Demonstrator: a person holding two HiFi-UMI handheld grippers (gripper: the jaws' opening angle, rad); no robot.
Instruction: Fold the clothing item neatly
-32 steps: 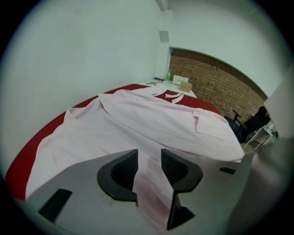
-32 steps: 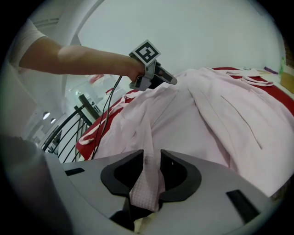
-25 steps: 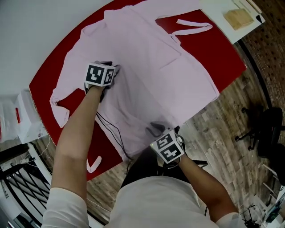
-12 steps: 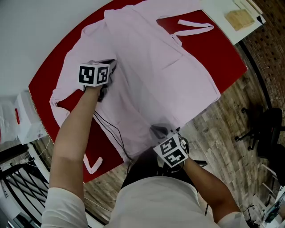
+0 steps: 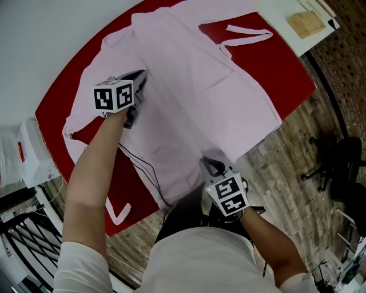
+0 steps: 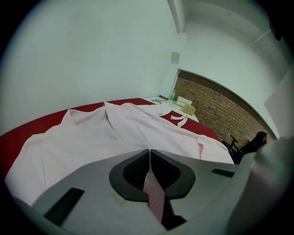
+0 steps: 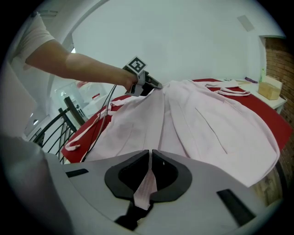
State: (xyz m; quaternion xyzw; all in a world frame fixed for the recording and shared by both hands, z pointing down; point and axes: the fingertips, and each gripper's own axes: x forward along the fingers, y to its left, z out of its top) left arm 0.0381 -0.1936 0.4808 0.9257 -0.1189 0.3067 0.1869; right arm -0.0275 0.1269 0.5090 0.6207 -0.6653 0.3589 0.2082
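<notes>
Since a second ago, head view: the left gripper (image 5: 139,78) has shifted toward the picture's left and lifted the cloth with it. The right gripper (image 5: 211,166) has drawn back toward the person's body. The right jaws have just been closing, with cloth between them.

Head view: the pink garment (image 5: 189,74) lies spread over most of the red table (image 5: 289,66), front up, and one loose tie (image 5: 247,35) lies on the red near the far edge. We see the left gripper at the garment's left side and the right at its near hem. A tan block (image 5: 306,24) sits on the white side table (image 5: 283,12); we cannot tell whether it is a box.

Left gripper view: jaws together, a strip of pink cloth pinched between the pads. The garment stretches away ahead.

Right gripper view: jaws clamped on a fold of the hem, and the cloth rises in a ridge toward the left gripper.
</notes>
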